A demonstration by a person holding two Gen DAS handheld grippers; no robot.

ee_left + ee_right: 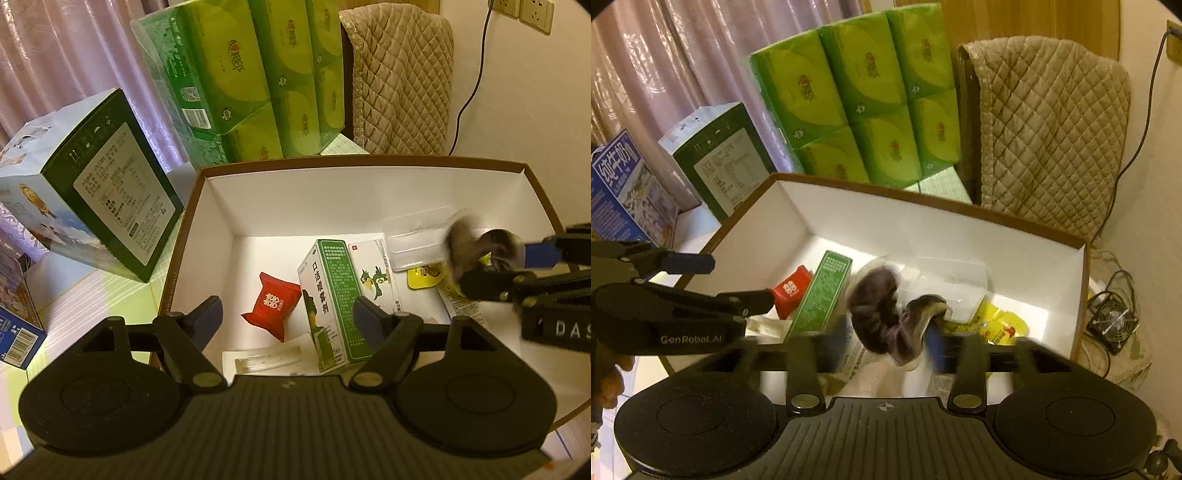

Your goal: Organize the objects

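An open cardboard box (177, 251) (1084, 280) with a brown rim and white inside holds a red candy packet (271, 310) (788, 291), a green-white spray carton (328, 306) (820, 291), a bird-print card (376, 277), a clear plastic case (417, 240) (953, 284) and yellow packets (424, 277) (997, 325). My left gripper (288, 317) (742, 279) stands open over the box's left part, holding nothing. My right gripper (884, 345) (480, 266) hovers over the right part, fingers apart and blurred. A dark fuzzy scrunchie (886, 314) (476, 247) hangs off its right finger.
Green tissue packs (258, 74) stand behind the box. A green-and-white carton (110, 192) and a blue milk carton (624, 195) stand to the left. A quilted cover (1052, 129) drapes a chair at the back right. A small fan (1112, 321) and cables lie right of the box.
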